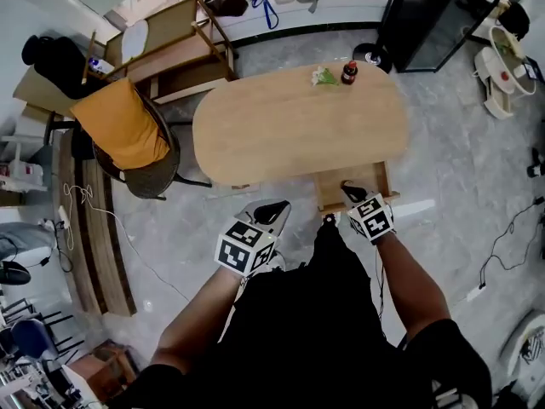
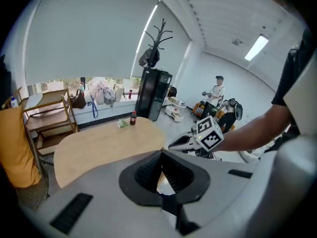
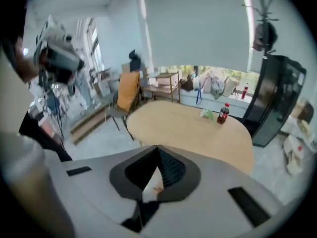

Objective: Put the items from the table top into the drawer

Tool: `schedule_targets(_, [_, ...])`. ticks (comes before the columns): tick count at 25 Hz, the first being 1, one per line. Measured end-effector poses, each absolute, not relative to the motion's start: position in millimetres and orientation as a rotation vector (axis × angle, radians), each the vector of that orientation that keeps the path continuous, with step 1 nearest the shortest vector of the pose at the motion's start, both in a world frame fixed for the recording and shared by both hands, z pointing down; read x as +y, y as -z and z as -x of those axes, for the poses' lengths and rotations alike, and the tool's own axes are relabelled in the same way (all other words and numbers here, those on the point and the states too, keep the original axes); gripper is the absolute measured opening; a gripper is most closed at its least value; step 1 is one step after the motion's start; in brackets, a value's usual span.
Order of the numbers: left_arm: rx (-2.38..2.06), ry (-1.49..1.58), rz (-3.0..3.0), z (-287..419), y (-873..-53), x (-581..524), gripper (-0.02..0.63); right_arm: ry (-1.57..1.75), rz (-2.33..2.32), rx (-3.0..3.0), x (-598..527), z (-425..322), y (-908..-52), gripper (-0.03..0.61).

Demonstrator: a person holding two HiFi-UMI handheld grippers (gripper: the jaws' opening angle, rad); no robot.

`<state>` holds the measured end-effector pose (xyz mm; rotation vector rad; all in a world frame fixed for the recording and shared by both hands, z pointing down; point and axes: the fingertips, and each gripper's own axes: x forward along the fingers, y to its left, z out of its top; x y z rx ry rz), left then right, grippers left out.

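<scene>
A small dark bottle with a red cap (image 1: 349, 72) (image 2: 132, 118) (image 3: 223, 113) and a green-white packet (image 1: 323, 77) (image 2: 123, 124) (image 3: 207, 114) stand together at the far edge of the oval wooden table (image 1: 289, 130). A drawer (image 1: 328, 190) is pulled out from the table's near edge. My right gripper (image 1: 350, 192) (image 3: 157, 148) hovers just above the drawer, shut and empty. My left gripper (image 1: 273, 210) (image 2: 161, 153) hangs left of the drawer, off the table's near edge, shut on nothing. Both are far from the two items.
A chair draped in orange cloth (image 1: 128, 126) stands left of the table, with a wooden shelf cart (image 1: 174, 49) behind it. A black cabinet (image 1: 426, 15) stands at the far right. Cables (image 1: 502, 245) lie on the floor. A seated person (image 2: 217, 90) is far off.
</scene>
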<state>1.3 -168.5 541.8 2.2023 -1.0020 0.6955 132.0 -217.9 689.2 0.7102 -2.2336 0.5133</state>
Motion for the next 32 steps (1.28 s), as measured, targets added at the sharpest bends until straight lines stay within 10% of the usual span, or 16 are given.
schedule_targets(11, [-0.889,-0.625,-2.459,37.2,-463.8,-28.0,0.005,-0.787,-1.06,-2.649,-40.5,-61.7,-460.1,0.003])
schedule_targets(32, [-0.924,-0.509,-2.519,-65.4,-423.0,7.1,0.005,-0.495,-0.964,-2.704,16.6,-128.0,-402.2,0.003])
